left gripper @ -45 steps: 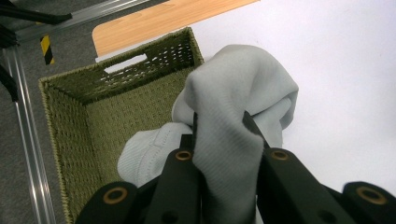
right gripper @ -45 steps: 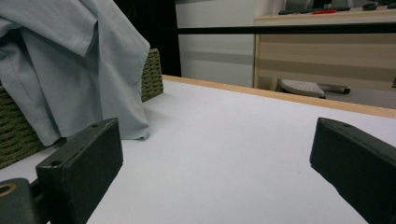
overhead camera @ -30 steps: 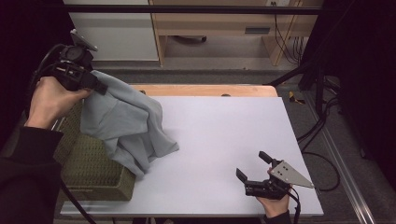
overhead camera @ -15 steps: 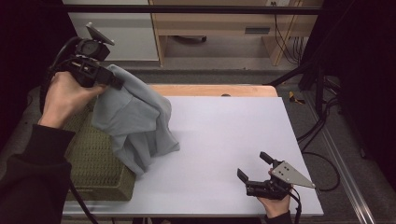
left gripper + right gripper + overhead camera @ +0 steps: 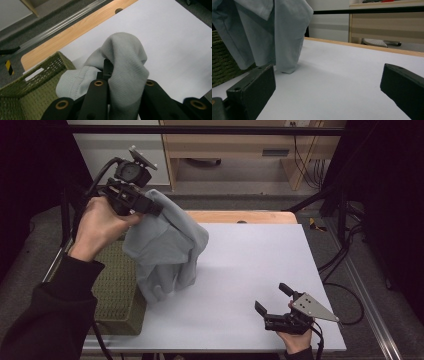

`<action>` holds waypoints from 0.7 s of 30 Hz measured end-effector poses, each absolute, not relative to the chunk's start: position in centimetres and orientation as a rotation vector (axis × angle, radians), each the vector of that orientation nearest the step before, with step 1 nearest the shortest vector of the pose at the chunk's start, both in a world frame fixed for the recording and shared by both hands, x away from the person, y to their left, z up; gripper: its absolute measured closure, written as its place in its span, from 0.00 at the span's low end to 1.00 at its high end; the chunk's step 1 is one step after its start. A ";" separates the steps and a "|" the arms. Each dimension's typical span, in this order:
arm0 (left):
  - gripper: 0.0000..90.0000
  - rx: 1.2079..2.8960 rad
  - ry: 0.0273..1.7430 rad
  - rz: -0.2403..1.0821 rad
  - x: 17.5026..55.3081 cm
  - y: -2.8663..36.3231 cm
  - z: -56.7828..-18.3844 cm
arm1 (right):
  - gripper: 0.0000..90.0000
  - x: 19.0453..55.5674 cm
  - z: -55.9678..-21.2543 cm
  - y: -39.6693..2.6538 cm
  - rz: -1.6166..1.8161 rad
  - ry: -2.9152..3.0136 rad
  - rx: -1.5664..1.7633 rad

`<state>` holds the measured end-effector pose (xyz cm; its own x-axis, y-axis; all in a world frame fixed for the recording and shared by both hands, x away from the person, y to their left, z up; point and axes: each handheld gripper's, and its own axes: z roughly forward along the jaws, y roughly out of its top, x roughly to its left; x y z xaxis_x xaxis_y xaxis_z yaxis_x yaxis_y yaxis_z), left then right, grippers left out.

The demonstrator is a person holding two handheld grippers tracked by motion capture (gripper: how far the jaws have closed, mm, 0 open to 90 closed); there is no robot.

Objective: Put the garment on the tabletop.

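A pale grey garment point(image 5: 165, 250) hangs bunched from my left gripper point(image 5: 152, 210), which is shut on its top fold above the table's left side. In the left gripper view the cloth point(image 5: 125, 57) drapes over and between the black jaws of that gripper point(image 5: 122, 82). Its lower end trails down beside a green woven basket point(image 5: 117, 285) at the table's left edge. My right gripper point(image 5: 272, 298) rests low at the front right of the white tabletop point(image 5: 250, 260), open with nothing between its jaws. From there, my right gripper point(image 5: 327, 87) looks toward the hanging garment point(image 5: 274, 30).
A wooden strip point(image 5: 240, 216) runs along the table's far edge. Beyond it stands light wooden furniture point(image 5: 235, 145) on a grey floor. Cables point(image 5: 345, 265) trail off the right side of the table. The basket point(image 5: 30, 85) sits below and left of the left gripper.
The left hand has carried the garment to the right and a little up, from over the basket toward the table. The right gripper has stayed where it was.
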<state>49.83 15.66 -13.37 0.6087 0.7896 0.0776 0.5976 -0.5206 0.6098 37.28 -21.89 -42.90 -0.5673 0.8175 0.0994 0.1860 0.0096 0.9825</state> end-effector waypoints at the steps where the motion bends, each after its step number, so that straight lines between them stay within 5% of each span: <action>1: 0.90 2.298 1.092 0.472 49.8 15.7 -13.4 | 0.00 37.3 -42.9 -21.9 1.597 1.777 1.028; 21: 0.90 2.337 0.920 0.379 49.8 10.2 -18.4 | 0.00 37.3 -42.9 -22.1 1.612 1.773 1.017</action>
